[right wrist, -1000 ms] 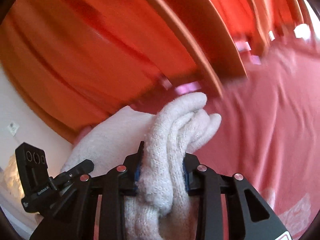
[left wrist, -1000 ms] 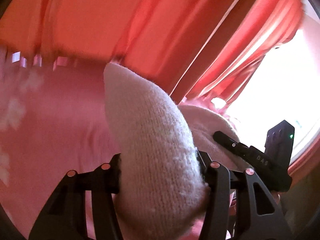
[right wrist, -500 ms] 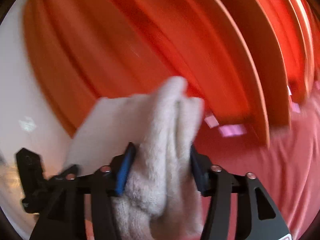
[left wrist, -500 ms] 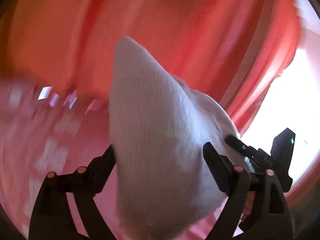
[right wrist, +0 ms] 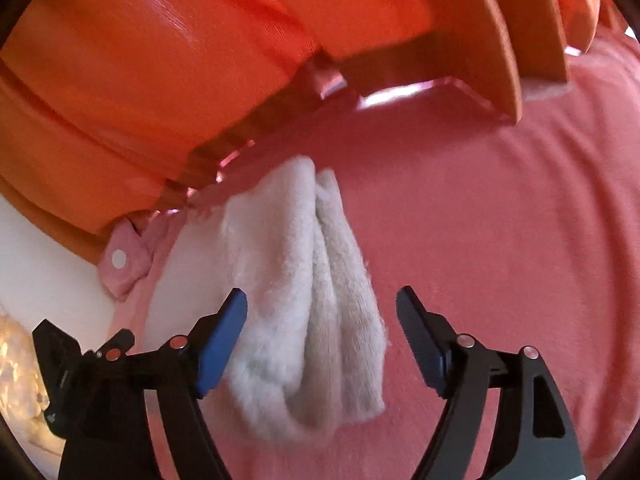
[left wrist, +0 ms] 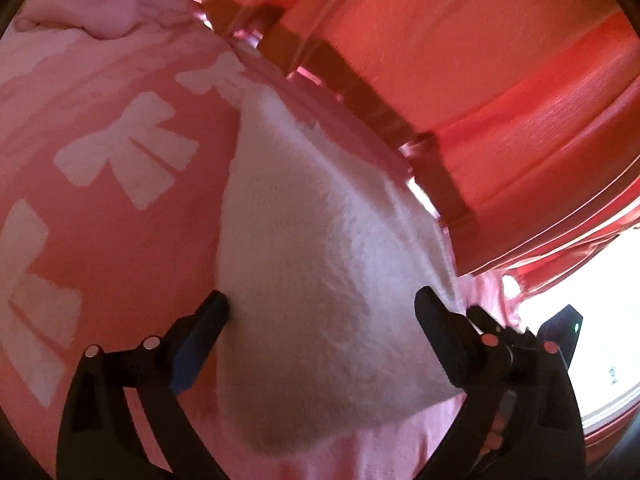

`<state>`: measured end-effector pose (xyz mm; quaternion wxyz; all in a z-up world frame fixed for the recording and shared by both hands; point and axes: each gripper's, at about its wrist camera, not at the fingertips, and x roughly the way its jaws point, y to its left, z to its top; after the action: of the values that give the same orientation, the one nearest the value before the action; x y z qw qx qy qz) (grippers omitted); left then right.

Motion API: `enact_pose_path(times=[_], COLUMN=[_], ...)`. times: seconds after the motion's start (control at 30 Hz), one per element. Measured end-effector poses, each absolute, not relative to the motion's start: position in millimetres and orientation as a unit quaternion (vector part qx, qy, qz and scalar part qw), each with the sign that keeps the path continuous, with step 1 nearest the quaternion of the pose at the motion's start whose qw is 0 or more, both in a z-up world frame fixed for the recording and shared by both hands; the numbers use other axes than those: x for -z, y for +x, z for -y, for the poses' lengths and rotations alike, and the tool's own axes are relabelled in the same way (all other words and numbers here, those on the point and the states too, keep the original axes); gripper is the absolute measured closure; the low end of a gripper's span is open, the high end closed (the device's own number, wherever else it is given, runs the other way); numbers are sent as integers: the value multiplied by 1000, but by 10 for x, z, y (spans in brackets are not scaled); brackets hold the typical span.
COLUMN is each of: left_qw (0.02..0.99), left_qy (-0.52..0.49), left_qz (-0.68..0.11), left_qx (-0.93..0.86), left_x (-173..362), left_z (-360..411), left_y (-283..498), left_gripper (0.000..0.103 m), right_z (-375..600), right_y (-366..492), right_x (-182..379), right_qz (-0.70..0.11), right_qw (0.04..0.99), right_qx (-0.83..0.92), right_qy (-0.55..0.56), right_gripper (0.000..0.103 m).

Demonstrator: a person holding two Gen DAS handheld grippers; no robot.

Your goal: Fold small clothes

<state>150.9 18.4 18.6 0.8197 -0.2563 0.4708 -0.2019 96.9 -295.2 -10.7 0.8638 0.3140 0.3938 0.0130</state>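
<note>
A small white knitted garment (left wrist: 320, 272) lies folded on the pink bedcover (left wrist: 120, 240). In the left wrist view my left gripper (left wrist: 320, 312) is open, its jaws standing wide on either side of the cloth. In the right wrist view the same garment (right wrist: 312, 304) shows as a bunched fold with layered edges. My right gripper (right wrist: 320, 308) is open, its blue-padded left finger (right wrist: 224, 332) touching the cloth's side and its right finger (right wrist: 420, 332) apart from it. The other gripper shows at the frame edge in each view.
The bedcover has white bow prints (left wrist: 132, 152) and a pink snap tab (right wrist: 124, 260). Orange-red curtains (right wrist: 160, 80) and a brown rail (left wrist: 360, 92) run along the bed's far side. A bright window (left wrist: 592, 320) lies to the right.
Both grippers were shut on the white garment and held it up. They came down to the bed and opened, and the garment now rests on the cover.
</note>
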Motion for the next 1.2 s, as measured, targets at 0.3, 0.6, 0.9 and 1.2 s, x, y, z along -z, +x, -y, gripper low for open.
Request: enact_pose_path(times=[0.3,0.6,0.9,1.2], left_qw=[793,852,849,894], left_qy=[-239,-228,-209,-80], left_qz=[-501,-362,-446,-417], left_qx=[252,304,193,145], left_x=[103,-708,-264,-452], left_z=[-72,-91,-158,-60], left_y=[1704,1681,1736,1390], left_gripper=[34,48,41,39], right_z=[2737,2601,2674,2510], right_y=[1140,647,835,1075], right_x=[293,-669,-346,46], right_qz=[-408,-232,-325,-429], right_qw=[851,937,921,883], right_qx=[-49,-56,39,6], right_qy=[328,255,212,193], right_gripper=[63,76,64,64])
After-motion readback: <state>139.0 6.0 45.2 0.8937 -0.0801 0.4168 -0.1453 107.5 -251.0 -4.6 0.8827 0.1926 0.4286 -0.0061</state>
